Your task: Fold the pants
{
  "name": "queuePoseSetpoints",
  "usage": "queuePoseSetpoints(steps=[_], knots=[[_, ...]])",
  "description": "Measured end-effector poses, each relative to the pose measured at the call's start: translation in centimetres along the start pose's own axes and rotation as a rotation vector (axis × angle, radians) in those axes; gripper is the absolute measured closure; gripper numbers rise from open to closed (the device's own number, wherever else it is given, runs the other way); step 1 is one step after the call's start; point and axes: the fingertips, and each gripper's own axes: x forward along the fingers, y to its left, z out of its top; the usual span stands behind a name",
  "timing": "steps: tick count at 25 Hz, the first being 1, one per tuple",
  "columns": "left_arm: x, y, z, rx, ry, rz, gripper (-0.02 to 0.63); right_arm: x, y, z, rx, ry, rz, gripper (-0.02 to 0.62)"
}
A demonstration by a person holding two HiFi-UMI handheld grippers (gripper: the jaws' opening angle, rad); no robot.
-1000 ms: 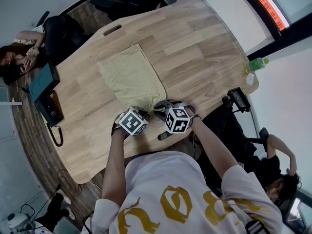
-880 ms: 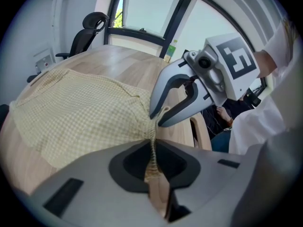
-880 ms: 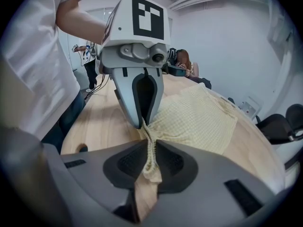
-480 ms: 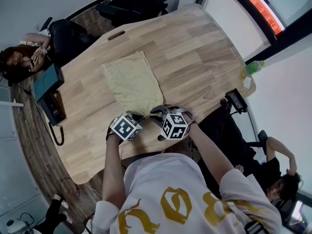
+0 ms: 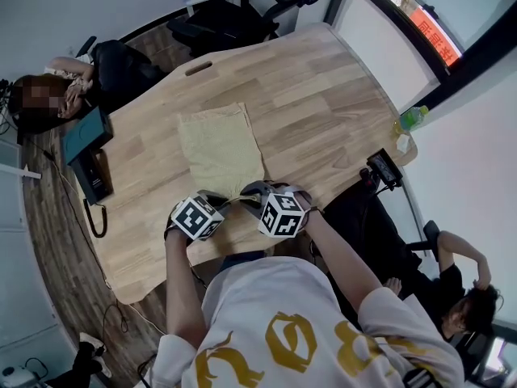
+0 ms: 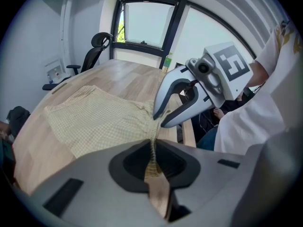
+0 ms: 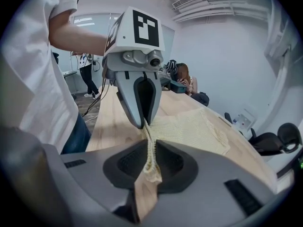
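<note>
Pale yellow checked pants (image 5: 216,142) lie flat on the wooden table (image 5: 323,95), with their near end gathered and raised. My left gripper (image 5: 218,198) and right gripper (image 5: 250,190) hang side by side over the near table edge, each shut on that near end. In the left gripper view a strip of the cloth (image 6: 153,161) is pinched in the jaws, and the right gripper (image 6: 159,120) grips the same edge just ahead. In the right gripper view the cloth (image 7: 150,161) is pinched likewise, with the left gripper (image 7: 142,123) close in front.
A teal tablet (image 5: 84,132) and a black corded device (image 5: 94,183) sit at the table's left edge. At the right edge are a green bottle (image 5: 414,117) and a black gadget (image 5: 381,167). People sit at the left (image 5: 50,94) and lower right (image 5: 456,277). Office chairs (image 5: 234,10) stand beyond the table.
Both grippers have risen and drawn back toward the near table edge, lifting the pants' near end with them. The jaws have stayed shut on the cloth.
</note>
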Motion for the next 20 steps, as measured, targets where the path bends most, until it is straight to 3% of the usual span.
queuePoseSetpoints(steps=[9,20], knots=[[-2.9,-2.5,-1.5,-0.037,0.007,-0.075,0.565,-1.4,2.8,2.5,0.087,-0.007,0.102,0.543],[-5.2,-6.8,-2.6,-0.085,0.074,-0.263,0.565,-3.8,6.6,4.4,0.127,0.040,0.307,0.545]])
